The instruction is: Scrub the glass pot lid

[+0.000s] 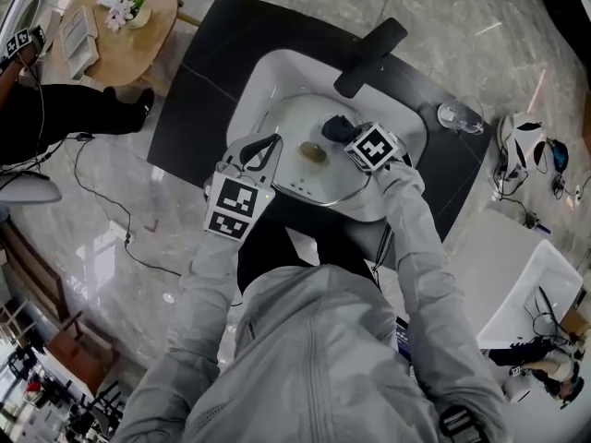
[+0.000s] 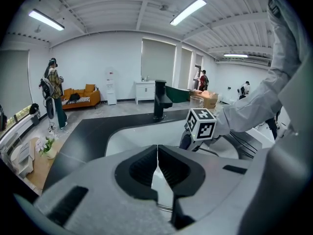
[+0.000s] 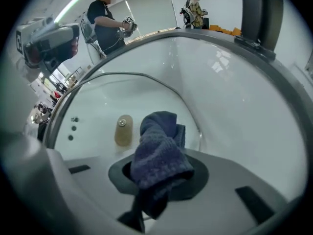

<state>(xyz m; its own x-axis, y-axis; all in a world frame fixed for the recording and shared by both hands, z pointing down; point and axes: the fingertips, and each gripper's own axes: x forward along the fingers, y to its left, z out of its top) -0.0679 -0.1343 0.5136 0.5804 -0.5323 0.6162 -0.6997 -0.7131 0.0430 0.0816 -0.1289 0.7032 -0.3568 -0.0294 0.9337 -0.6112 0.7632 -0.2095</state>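
Bright, even light from ceiling strip lamps, strong fisheye bending, dark vignetted corners, soft blur on nearest surfaces

The black stone tabletop holds a white oval basin sunk into it. Between the left tongs and the right tongs, a round glass pot lid lies in the basin. Beyond the right tongs stands a black faucet. Farther to their right is a clear glass tumbler.
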